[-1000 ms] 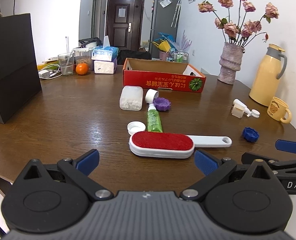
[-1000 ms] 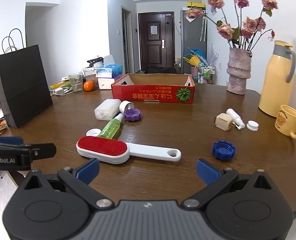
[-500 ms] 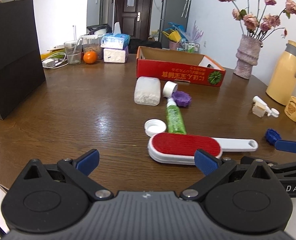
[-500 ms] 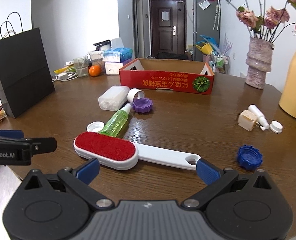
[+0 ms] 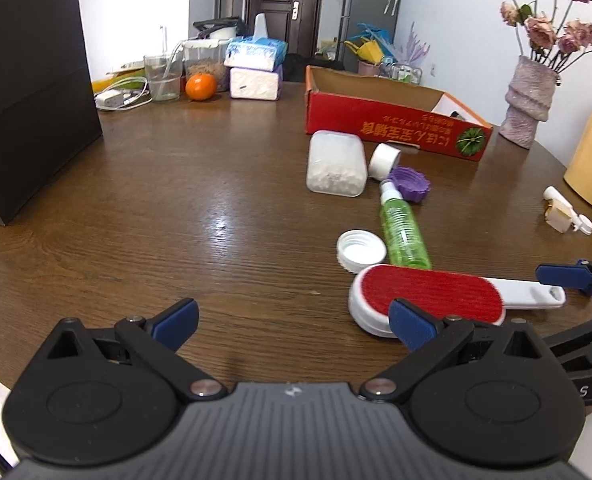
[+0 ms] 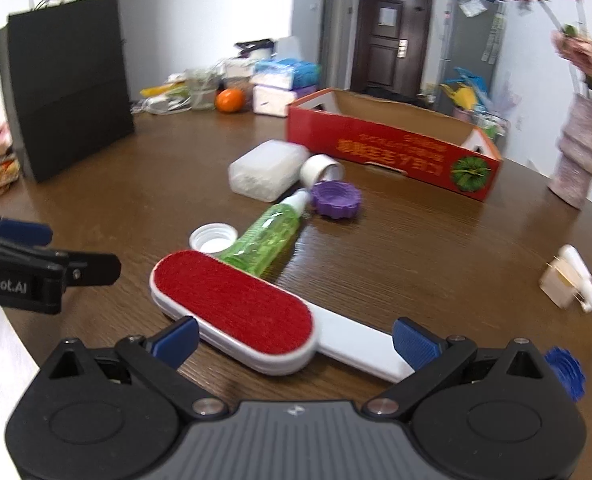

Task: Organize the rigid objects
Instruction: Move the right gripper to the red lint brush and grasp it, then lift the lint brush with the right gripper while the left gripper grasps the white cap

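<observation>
1. Left gripper (image 5: pixel 292 322) and right gripper (image 6: pixel 294 340): jaws spread wide, empty.
2. Lint brush (image 6: pixel 240 306), oval red velvet pad, flat white plastic handle, lies near on glossy wood bench (image 5: pixel 200 208).
3. Green translucent bottle (image 6: pixel 264 240) touches its far edge.

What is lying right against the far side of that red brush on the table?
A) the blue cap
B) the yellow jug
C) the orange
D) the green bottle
D: the green bottle lies on its side with its base against the far edge of the red brush, next to a white cap; the other items sit well away from it.
</observation>
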